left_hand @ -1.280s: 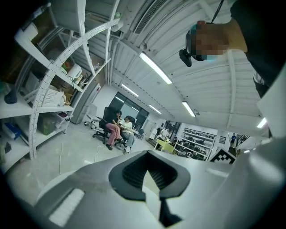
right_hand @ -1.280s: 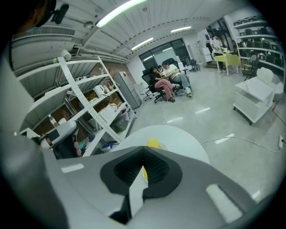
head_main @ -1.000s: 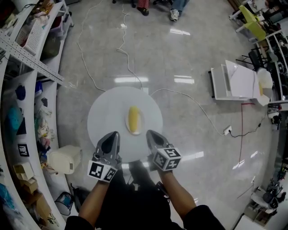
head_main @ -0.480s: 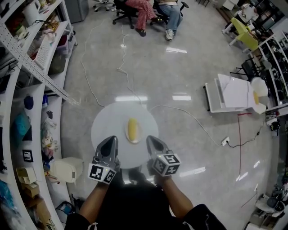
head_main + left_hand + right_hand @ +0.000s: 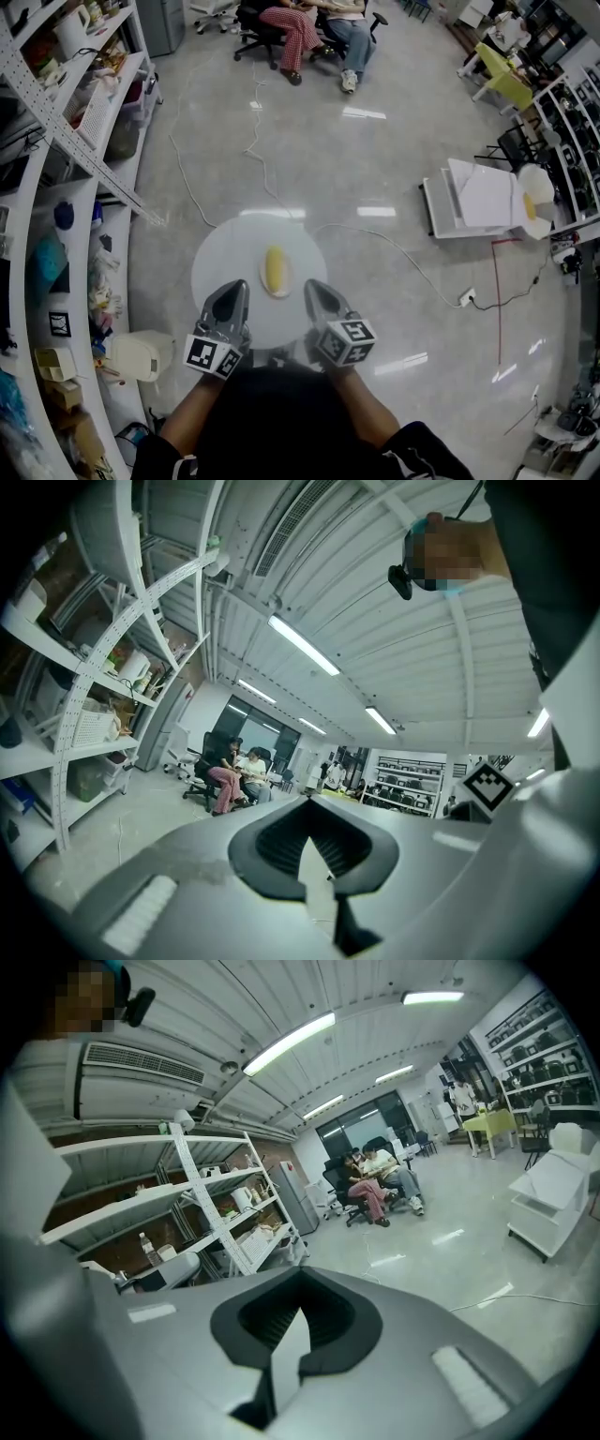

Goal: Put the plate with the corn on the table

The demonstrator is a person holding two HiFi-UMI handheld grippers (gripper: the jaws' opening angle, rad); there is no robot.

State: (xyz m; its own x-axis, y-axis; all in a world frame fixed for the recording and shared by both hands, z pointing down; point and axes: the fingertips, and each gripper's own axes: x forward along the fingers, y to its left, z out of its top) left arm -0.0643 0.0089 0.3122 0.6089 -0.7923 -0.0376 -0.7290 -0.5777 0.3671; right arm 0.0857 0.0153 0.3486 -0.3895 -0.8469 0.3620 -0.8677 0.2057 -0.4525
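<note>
Nearest the person, the left gripper (image 5: 230,292) and the right gripper (image 5: 317,291) are each clamped tight on the near rim of the round white plate (image 5: 223,258); the pale sliver between each pair of jaws looks like its thin edge. The corn (image 5: 275,270) lies at the plate's middle. Below the plate is glossy floor (image 5: 394,131), with a cable (image 5: 261,117) beyond it and seated people (image 5: 314,23) farther off.

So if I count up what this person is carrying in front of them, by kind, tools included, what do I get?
corn cob: 1
white plate: 1
grippers, the left gripper and the right gripper, each shut on the plate's near rim: 2
Total: 4
</note>
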